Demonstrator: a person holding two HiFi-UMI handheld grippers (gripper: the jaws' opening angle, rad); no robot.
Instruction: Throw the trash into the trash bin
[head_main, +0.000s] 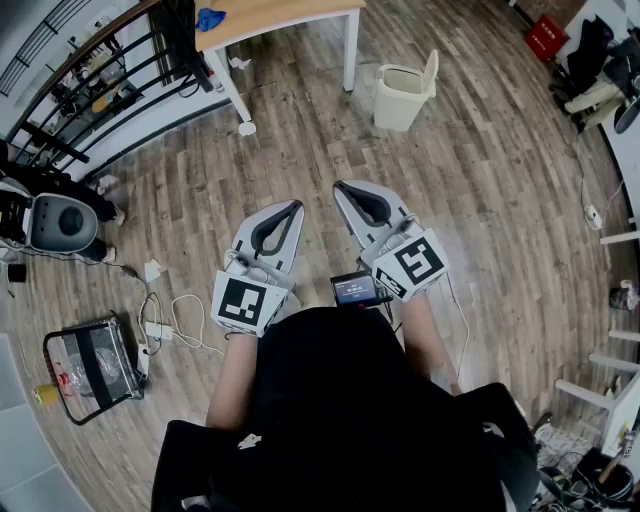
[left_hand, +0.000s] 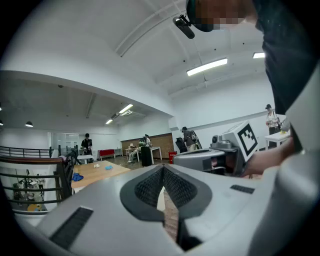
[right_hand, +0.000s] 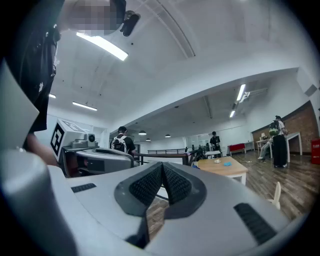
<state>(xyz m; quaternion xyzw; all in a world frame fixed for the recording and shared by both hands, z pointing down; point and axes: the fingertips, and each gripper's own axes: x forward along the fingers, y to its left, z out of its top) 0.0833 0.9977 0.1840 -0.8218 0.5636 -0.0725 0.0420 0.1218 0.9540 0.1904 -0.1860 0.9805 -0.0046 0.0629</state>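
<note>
A cream trash bin (head_main: 403, 95) with its lid tipped up stands on the wood floor ahead, right of a white table leg (head_main: 351, 50). A blue crumpled thing (head_main: 210, 18) lies on the wooden table (head_main: 290, 12). A small white scrap (head_main: 238, 63) lies on the floor by the table's other leg. My left gripper (head_main: 296, 205) and right gripper (head_main: 343, 186) are held side by side at waist height, pointing level toward the table. Both are shut with nothing between the pads. The left gripper (left_hand: 163, 167) and right gripper (right_hand: 162, 165) each show their tips meeting.
A black railing (head_main: 90, 70) runs along the left. A white machine (head_main: 60, 222), a clear bag (head_main: 90, 365) and cables with a power strip (head_main: 160, 325) lie on the floor at left. Chairs and desks (head_main: 600, 80) crowd the right side. People stand far off (left_hand: 86, 144).
</note>
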